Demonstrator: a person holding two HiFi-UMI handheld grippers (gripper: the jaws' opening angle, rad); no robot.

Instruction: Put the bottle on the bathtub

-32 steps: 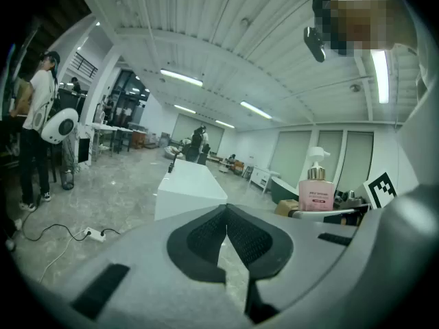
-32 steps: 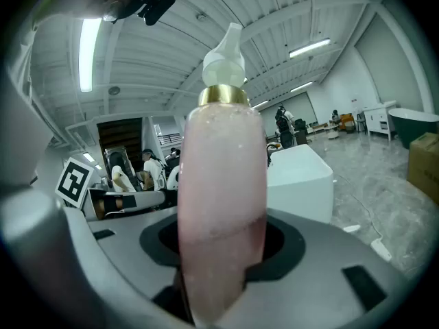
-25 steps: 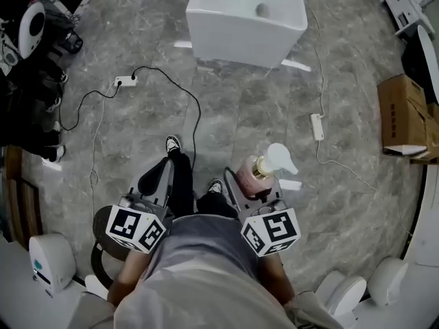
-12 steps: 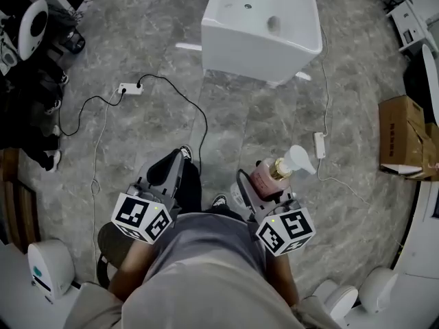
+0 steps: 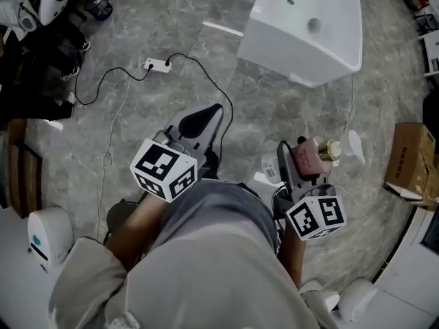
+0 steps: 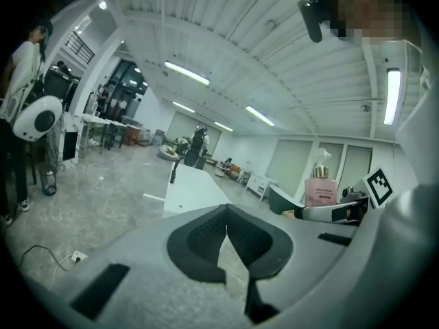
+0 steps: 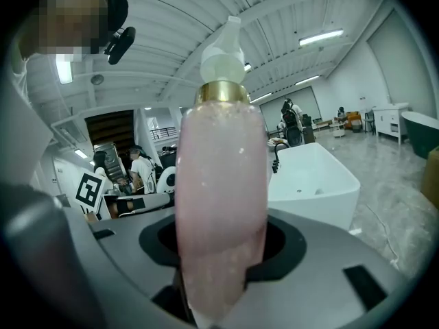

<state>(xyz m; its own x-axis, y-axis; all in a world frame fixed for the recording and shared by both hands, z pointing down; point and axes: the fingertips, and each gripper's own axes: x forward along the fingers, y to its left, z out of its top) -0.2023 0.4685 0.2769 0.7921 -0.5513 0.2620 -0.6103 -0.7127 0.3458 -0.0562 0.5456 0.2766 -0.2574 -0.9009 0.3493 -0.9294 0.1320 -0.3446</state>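
A pink bottle (image 5: 309, 157) with a gold collar and a white pump (image 5: 352, 144) is clamped in my right gripper (image 5: 298, 162), which is shut on its body and carries it in the air over the floor. In the right gripper view the bottle (image 7: 223, 204) stands upright between the jaws and fills the middle. The white bathtub (image 5: 302, 26) stands ahead at the upper right, well apart from both grippers. It shows behind the bottle as the bathtub (image 7: 312, 184) in the right gripper view. My left gripper (image 5: 200, 120) is to the left, shut on nothing, pads (image 6: 206, 235) meeting at the tip.
A white power strip (image 5: 158, 65) with a black cable lies on the grey stone floor ahead left. A cardboard box (image 5: 411, 160) sits at the right edge. White fixtures stand at lower left (image 5: 48, 242) and lower right (image 5: 357, 297). People and equipment crowd the far left.
Both grippers have advanced across the floor toward the bathtub, the bottle still held in the right one. The view has swung, so the bathtub now sits further right.
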